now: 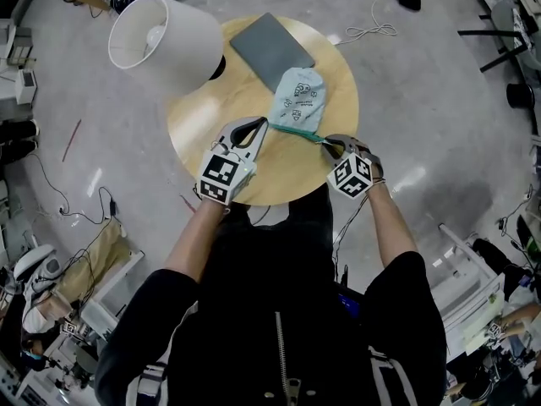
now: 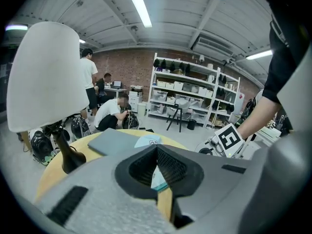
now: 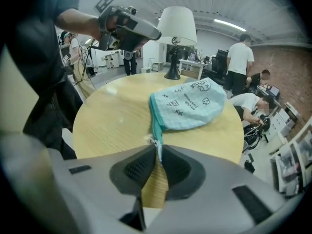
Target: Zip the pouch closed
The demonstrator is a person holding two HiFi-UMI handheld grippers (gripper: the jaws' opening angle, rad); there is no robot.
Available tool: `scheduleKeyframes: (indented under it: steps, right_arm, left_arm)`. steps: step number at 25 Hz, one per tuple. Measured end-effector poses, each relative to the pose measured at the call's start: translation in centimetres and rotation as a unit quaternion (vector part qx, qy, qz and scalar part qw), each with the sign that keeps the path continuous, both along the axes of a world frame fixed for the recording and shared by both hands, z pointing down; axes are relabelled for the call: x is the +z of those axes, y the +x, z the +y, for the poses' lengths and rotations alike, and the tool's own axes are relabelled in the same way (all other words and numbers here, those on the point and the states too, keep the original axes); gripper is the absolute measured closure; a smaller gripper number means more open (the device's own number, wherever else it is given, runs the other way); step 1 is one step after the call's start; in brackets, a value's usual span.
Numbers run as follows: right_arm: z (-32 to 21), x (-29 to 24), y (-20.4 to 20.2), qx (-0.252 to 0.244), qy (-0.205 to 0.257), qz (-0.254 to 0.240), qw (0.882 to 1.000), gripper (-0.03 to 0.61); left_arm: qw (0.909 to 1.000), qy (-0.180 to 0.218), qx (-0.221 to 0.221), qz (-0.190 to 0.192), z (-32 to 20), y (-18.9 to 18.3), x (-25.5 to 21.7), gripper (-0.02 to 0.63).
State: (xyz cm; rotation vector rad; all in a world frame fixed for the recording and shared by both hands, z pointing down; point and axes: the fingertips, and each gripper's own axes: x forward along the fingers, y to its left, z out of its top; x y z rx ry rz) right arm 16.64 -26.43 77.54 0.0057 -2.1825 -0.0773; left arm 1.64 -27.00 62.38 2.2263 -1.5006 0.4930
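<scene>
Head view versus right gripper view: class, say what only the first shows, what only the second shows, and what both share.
Only the head view shows the flat grey rectangular slab. Only the right gripper view shows a standing person in a white shirt, a brick wall, and the right gripper's tongs shut on the teal zip. Both show the light-blue fabric pouch, white-shaded lamp, round wooden table and left gripper.

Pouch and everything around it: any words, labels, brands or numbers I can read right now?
Pouch: small print among the doodles, too small to read.
Marker cube: black-and-white square pattern only, no words.
Shelf boxes: too distant and blurred to tell.
Nothing legible anywhere else.
</scene>
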Motion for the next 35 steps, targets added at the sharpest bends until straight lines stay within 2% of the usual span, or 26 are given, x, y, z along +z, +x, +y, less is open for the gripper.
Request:
scheduleKeyframes:
  steps: [9,19,24,29,35]
  right_arm:
    - [1.2,-3.7,-1.1,0.058,-0.031,-0.023,0.998,0.539]
    - [3.6,-8.9,-4.9,0.136,-0.099,-0.08,0.983,0.563]
    - [4.2,-11.1,-6.6,0.163,-0.102,-0.106,0.976,0.565]
    - [4.0,-14.3,-8.3,0.213,-0.108,-0.138,0.961,0.565]
    - [3.5,-18.2,-10.2,0.25,-0.084,-0.166,0.95,0.565]
  left_arm:
    - [0.9996,0.01,0.027,0.008,0.8,-0.5,-1.1,0.609]
    - [0.9975,0.028,0.064,0.011,2.7,-2.4,-3.1,0.609]
    - [0.9961,0.04,0.077,0.01,3.7,-3.8,-4.4,0.609]
    - [0.9937,0.057,0.097,0.007,4.6,-5.3,-5.7,0.609]
    - [0.9887,0.079,0.127,0.01,5.1,-6.6,-7.2,0.608]
